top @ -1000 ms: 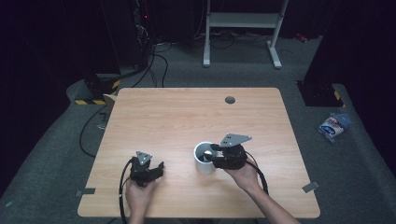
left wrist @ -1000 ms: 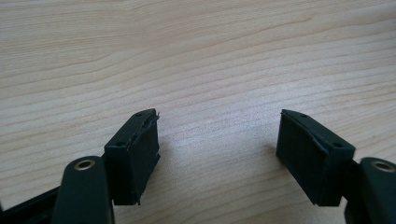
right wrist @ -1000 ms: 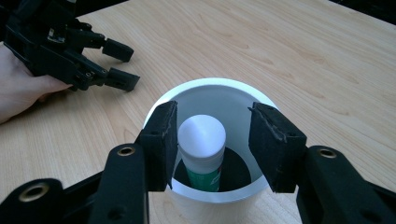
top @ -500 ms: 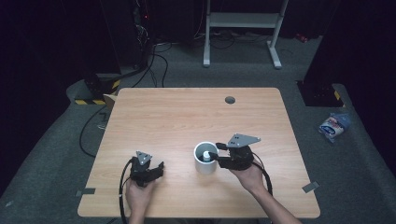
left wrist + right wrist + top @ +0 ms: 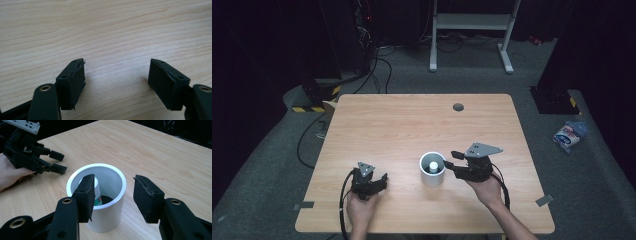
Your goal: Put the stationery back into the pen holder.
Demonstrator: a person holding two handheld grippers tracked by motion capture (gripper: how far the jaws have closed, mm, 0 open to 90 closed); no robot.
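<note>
Right tongs parted, empty, beside white cylindrical cup with small white bottle inside

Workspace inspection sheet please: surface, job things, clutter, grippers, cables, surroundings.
Surface: wooden table, one dark round hole near the far edge.
Job's things: white cup upright, small bottle standing inside.
Clutter: nothing seen on the table.
Grippers: left gripper open over bare wood; right gripper open beside the cup, not touching.
Cables: black cable trails from the left gripper; more on the floor.
Surroundings: white stand, packet on the floor.
</note>
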